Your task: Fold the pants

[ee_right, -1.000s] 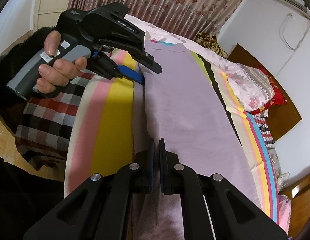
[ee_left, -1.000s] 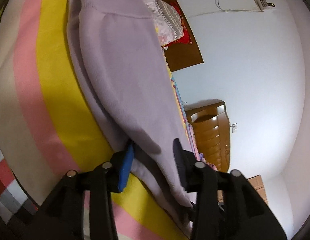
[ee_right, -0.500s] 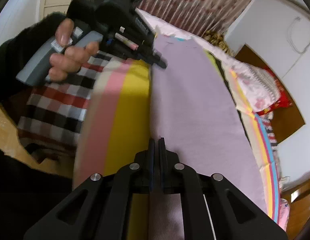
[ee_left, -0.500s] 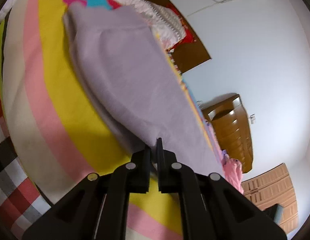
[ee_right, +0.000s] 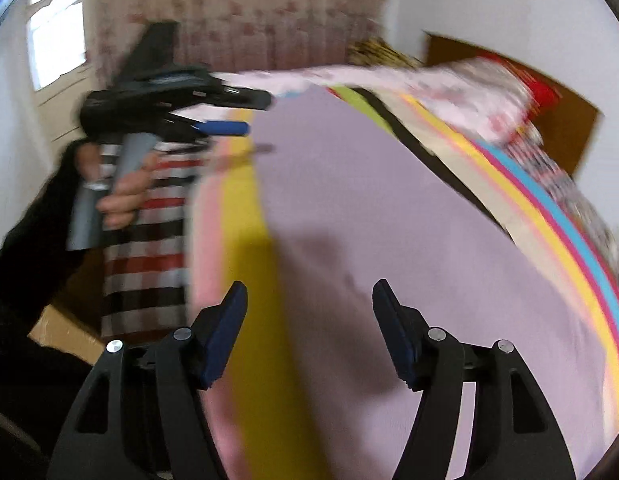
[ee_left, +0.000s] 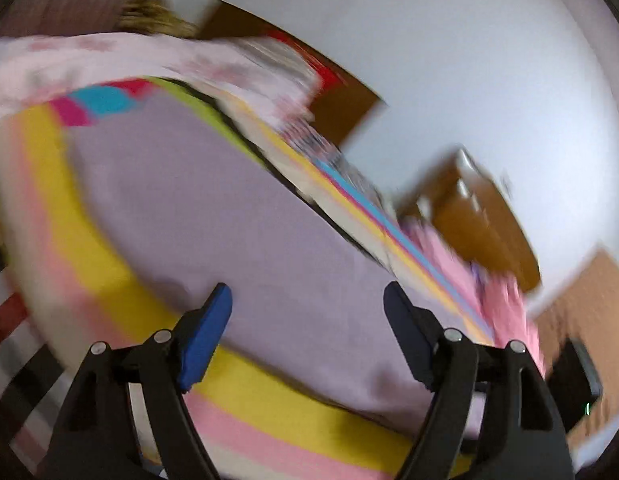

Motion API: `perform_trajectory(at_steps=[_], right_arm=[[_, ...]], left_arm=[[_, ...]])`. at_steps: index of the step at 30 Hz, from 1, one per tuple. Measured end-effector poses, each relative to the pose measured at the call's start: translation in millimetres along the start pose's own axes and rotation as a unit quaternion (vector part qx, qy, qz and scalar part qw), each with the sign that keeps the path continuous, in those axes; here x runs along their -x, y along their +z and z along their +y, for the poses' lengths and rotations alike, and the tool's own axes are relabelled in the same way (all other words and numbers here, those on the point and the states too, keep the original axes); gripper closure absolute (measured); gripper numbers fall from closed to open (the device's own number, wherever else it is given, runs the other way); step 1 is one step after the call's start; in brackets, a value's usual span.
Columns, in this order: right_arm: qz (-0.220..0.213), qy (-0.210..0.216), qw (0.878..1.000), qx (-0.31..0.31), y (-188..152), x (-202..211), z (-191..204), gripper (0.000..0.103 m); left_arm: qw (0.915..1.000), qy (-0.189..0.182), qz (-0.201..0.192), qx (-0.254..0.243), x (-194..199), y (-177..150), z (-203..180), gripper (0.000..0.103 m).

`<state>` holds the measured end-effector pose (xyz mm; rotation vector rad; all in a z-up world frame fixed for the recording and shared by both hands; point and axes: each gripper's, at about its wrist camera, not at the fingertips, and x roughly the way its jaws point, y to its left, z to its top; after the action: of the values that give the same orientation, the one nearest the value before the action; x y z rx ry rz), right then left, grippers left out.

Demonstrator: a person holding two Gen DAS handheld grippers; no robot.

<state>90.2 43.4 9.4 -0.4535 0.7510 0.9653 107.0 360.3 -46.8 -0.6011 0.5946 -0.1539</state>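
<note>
The lilac pants (ee_left: 229, 220) lie flat and lengthwise on the striped bedsheet (ee_left: 89, 264); they also show in the right wrist view (ee_right: 369, 220). My left gripper (ee_left: 307, 300) is open and empty, just above the pants' near edge. My right gripper (ee_right: 309, 296) is open and empty above the pants' other end. The left gripper also shows in the right wrist view (ee_right: 245, 116), held open at the far end of the pants. Both views are motion-blurred.
A pink floral quilt (ee_right: 429, 84) and pillows lie along the far side of the bed by the wooden headboard (ee_right: 557, 120). A checked blanket (ee_right: 149, 240) hangs off the near side. A wooden cabinet (ee_left: 481, 224) stands by the wall.
Both grippers were shut on the pants' edge and have opened and let go. Both have lifted back a little, and the pants now lie flat.
</note>
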Motion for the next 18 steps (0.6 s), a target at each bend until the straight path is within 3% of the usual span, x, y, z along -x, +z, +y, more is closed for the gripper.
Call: perform_trajectory(at_steps=[3, 5, 6, 9, 11, 12, 13, 15, 18], right_arm=[[0.034, -0.005, 0.999, -0.004, -9.5, -12.1, -3.6, 0.042], [0.065, -0.001, 0.997, 0.028, -20.3, -17.4, 6.6, 0.041], [0.061, 0.001, 0.998, 0.036, -23.1, -14.2, 8.4, 0.041], [0.083, 0.038, 0.995, 0.031, -22.6, -2.8, -1.6, 0.042], [0.057, 0.046, 0.997, 0.025, -18.7, 15.6, -16.3, 0.04], [0.039, 0.038, 0.998, 0.014, -12.6, 23.1, -28.1, 0.031], [0.022, 0.012, 1.0, 0.001, -6.2, 27.8, -44.9, 0.016], [0.007, -0.065, 0.998, -0.021, 0.0, 26.3, -76.9, 0.014], [0.048, -0.153, 0.985, -0.07, -12.1, 4.3, -129.3, 0.014]], left_arm=[[0.9959, 0.015, 0.074, -0.05, -43.0, -15.2, -21.1, 0.025], [0.9928, 0.043, 0.069, -0.088, -53.4, -22.2, -28.7, 0.025], [0.9907, 0.055, 0.075, -0.099, -56.0, -21.2, -32.2, 0.025], [0.99, 0.063, 0.099, -0.079, -45.7, -21.0, -30.1, 0.025], [0.9903, 0.05, 0.093, -0.089, -49.4, -7.1, -48.1, 0.024], [0.9889, 0.054, 0.091, -0.105, -53.4, -0.2, -59.2, 0.019], [0.9857, 0.065, 0.092, -0.125, -58.1, 4.9, -67.0, 0.018], [0.9812, 0.074, 0.107, -0.143, -76.0, 12.1, -78.7, 0.016], [0.9716, 0.094, 0.166, -0.139, -117.9, 9.5, -80.8, 0.015]])
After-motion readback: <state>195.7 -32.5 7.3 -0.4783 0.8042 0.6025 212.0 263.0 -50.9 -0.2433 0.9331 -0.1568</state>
